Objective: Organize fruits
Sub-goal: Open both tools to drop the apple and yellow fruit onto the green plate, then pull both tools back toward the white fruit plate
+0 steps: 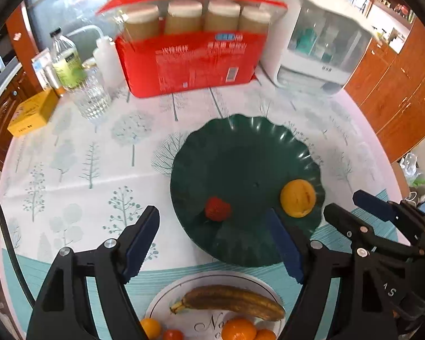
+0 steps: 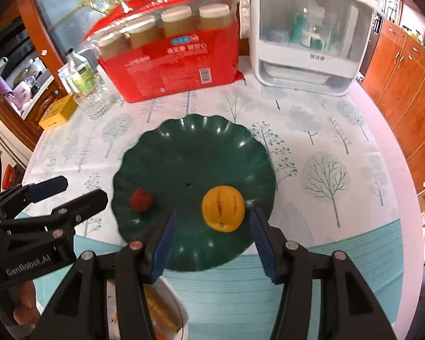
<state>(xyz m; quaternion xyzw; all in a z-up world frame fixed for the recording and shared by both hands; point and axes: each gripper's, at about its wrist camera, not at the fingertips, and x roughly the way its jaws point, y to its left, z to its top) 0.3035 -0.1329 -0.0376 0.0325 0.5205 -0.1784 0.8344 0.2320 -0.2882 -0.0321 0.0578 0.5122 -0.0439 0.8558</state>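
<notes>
A dark green scalloped plate (image 1: 235, 153) (image 2: 189, 147) holds a red strawberry (image 1: 217, 208) (image 2: 140, 200) and a yellow-orange melon-like fruit (image 1: 298, 197) (image 2: 223, 208). My left gripper (image 1: 212, 223) is open and empty, above the plate's near edge. My right gripper (image 2: 214, 221) is open and empty just short of the yellow fruit; it also shows in the left wrist view (image 1: 351, 204). The left gripper shows in the right wrist view (image 2: 73, 189). A white plate (image 1: 172, 294) (image 2: 175, 303) near me holds a brown banana (image 1: 232, 301), oranges (image 1: 238, 329) and a small tomato (image 1: 172, 335).
A red package of jars (image 1: 189, 56) (image 2: 172, 56) and a white appliance (image 1: 314, 36) (image 2: 306, 39) stand at the back. A bottle (image 1: 66, 59), a white squeeze bottle (image 1: 106, 56), a glass (image 1: 92, 96) and a yellow box (image 1: 32, 113) stand back left. The table edge runs at right.
</notes>
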